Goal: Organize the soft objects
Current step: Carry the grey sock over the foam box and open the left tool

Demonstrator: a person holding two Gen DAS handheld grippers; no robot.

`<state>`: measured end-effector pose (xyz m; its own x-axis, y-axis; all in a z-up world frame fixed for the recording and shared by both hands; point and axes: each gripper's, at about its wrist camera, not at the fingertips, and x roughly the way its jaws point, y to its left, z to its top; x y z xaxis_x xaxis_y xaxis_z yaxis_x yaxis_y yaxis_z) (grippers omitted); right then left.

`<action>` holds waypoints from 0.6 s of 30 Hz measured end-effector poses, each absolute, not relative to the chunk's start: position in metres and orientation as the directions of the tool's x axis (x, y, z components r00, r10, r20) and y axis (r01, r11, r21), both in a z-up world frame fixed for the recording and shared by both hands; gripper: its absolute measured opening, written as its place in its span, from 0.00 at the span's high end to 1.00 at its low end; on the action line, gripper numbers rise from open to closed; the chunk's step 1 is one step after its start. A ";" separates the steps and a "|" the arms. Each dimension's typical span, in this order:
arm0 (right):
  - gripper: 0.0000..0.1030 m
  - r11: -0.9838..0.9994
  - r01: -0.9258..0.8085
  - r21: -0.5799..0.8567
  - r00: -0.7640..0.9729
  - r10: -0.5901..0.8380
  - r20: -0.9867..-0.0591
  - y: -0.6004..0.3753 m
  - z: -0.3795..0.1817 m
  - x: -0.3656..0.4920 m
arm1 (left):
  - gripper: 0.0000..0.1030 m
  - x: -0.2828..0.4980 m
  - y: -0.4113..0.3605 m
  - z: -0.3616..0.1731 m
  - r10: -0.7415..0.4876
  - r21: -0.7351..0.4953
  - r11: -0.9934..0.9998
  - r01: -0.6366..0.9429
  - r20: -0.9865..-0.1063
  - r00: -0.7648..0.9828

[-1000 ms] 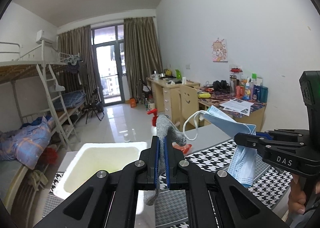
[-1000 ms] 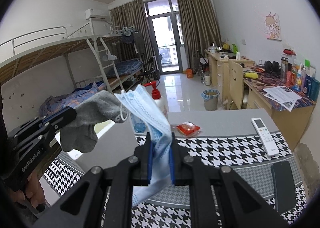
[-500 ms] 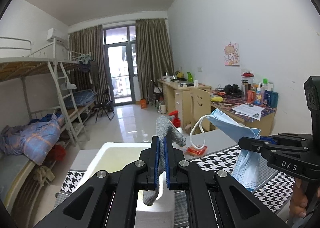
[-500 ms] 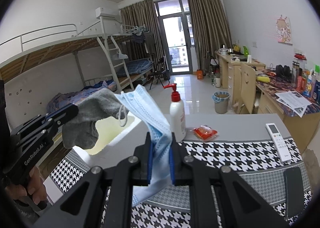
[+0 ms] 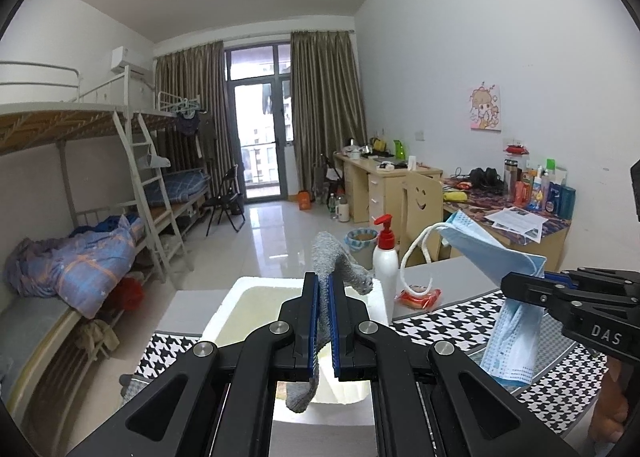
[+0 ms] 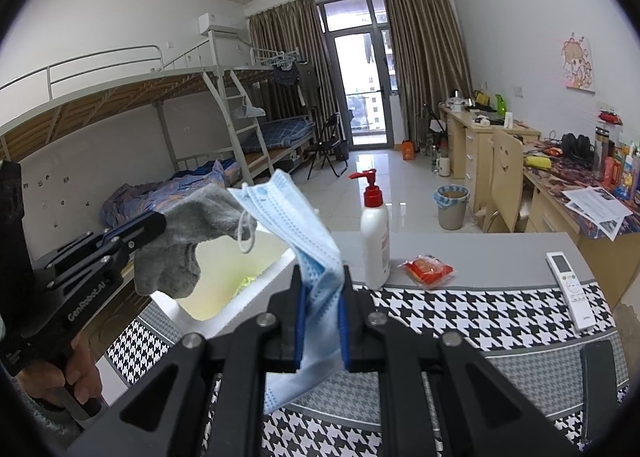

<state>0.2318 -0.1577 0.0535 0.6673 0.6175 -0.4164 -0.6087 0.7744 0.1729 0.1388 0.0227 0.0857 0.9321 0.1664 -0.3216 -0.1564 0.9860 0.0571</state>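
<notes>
Foam box (image 5: 256,289) rim beneath gripped sock (image 5: 340,269)

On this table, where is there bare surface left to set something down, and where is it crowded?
Free: the houndstooth cloth between the snack packet and the remote, and the grey strip behind them. Crowded: the left end, where the white foam box, pump bottle and both loaded tongs sit.

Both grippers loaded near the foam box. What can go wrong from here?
1. The face mask hangs long below the right gripper; its ear loop dangles against the grey sock and may snag it.
2. The sock in the left gripper hangs near the white foam box rim and could drape over it on release.
3. The pump bottle stands beside the box, easy to topple.
</notes>
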 end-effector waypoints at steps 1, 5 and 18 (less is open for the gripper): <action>0.84 0.775 -0.608 0.171 0.668 0.616 -0.417 -0.157 0.053 0.232 | 0.95 0.141 0.025 0.084 0.167 0.051 0.986 -0.159 -0.326 0.930; 0.84 0.776 -0.608 0.170 0.667 0.615 -0.420 -0.153 0.055 0.232 | 0.95 0.145 0.030 0.081 0.172 0.043 0.985 -0.168 -0.335 0.926; 0.84 0.791 -0.590 0.164 0.677 0.595 -0.433 -0.148 0.053 0.234 | 0.95 0.160 0.047 0.069 0.165 0.021 0.985 -0.170 -0.380 0.910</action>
<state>0.2341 -0.1481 0.0530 0.6770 0.5948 -0.4335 -0.5897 0.7908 0.1642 0.1605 0.0474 0.0694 0.9102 0.1652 -0.3798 -0.1699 0.9852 0.0213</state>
